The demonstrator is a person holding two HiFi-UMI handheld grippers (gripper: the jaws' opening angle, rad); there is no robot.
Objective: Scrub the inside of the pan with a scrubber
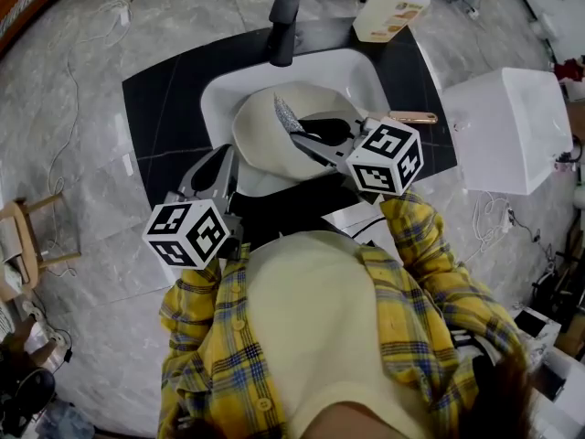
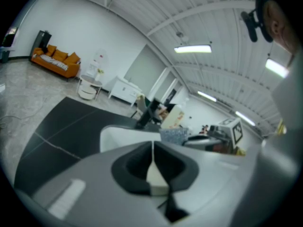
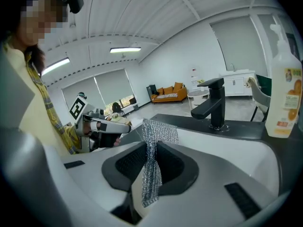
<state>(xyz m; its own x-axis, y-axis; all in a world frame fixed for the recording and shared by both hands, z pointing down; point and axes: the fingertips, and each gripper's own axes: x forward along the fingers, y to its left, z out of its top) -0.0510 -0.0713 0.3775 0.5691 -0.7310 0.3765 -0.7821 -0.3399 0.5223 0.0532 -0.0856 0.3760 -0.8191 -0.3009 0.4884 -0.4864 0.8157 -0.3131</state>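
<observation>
The left gripper (image 2: pixel 152 149) is clamped on the near rim of the round cream pan (image 1: pixel 265 140), which is tilted in the white sink (image 1: pixel 366 71). The right gripper (image 3: pixel 150 152) pinches a silvery mesh scrubber (image 3: pixel 158 131) inside the pan. The mesh looks light and floppy. The pan looks rigid and probably slick, so the rim seems the best hold.

1. A black faucet (image 1: pixel 284 24) stands at the far rim of a white sink (image 1: pixel 212 99) set into a black bench (image 1: pixel 160 117).
2. A pale bottle with an orange label (image 1: pixel 391 9) stands on the bench, right of the faucet.
3. A white box (image 1: pixel 512 131) sits just right of the bench.
4. An orange sofa (image 2: pixel 56 60) stands along a far wall.
</observation>
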